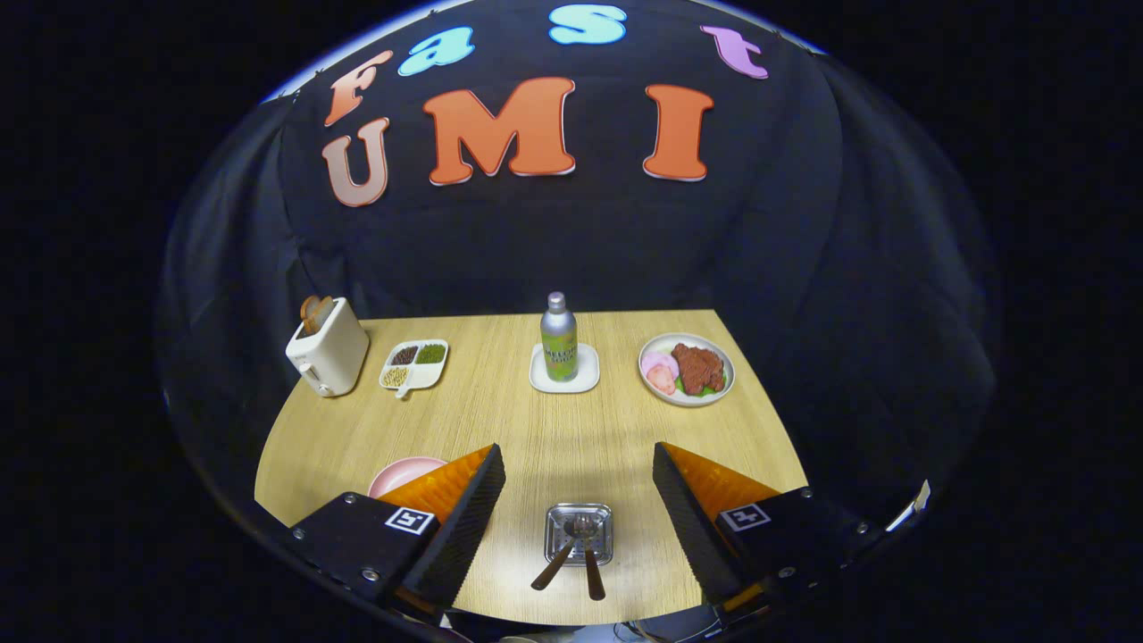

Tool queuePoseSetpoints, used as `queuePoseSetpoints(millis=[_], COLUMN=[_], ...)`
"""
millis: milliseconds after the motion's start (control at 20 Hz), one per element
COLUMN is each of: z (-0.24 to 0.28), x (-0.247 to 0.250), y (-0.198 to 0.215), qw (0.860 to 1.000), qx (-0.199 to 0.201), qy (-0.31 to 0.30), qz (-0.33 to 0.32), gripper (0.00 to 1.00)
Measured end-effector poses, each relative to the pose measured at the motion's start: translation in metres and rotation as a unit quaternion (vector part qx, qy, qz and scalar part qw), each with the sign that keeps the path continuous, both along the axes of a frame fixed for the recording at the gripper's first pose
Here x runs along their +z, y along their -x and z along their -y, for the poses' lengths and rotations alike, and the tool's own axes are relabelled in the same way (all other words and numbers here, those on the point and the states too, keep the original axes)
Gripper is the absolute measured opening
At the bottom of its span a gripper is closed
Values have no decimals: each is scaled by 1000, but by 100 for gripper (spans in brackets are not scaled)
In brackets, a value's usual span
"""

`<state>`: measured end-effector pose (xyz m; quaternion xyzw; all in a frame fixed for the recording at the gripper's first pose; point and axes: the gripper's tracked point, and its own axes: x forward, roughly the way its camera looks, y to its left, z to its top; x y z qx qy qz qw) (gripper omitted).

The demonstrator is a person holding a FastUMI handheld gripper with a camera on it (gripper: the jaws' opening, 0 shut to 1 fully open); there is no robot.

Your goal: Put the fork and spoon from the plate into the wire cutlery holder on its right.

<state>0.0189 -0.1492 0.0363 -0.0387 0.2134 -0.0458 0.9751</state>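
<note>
With both utensils (571, 558) already standing in the wire holder (579, 533) between the spread, empty fingers of the gripper (579, 482), looks done; just back away.

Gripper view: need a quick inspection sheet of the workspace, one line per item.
Surface: wooden table, bare in the middle.
Job's things: wire cutlery holder between the fingers, two brown-handled utensils standing in it, handles leaning out; which is fork or spoon cannot be told. Pink plate partly behind the left finger, contents hidden.
Clutter: toaster with toast, sectioned dish, bottle on a white coaster, plate of food, all along the far edge.
Grippers: hand-held gripper open, holding nothing.
Cables: nothing seen.
Surroundings: black cloth wall.
</note>
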Motion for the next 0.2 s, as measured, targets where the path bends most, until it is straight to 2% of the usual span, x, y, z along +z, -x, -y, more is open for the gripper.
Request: queuePoseSetpoints(millis=[200], z=[-3], x=[31], y=[2], qw=[998], qx=[-4], qy=[19], qz=[66], gripper=[100])
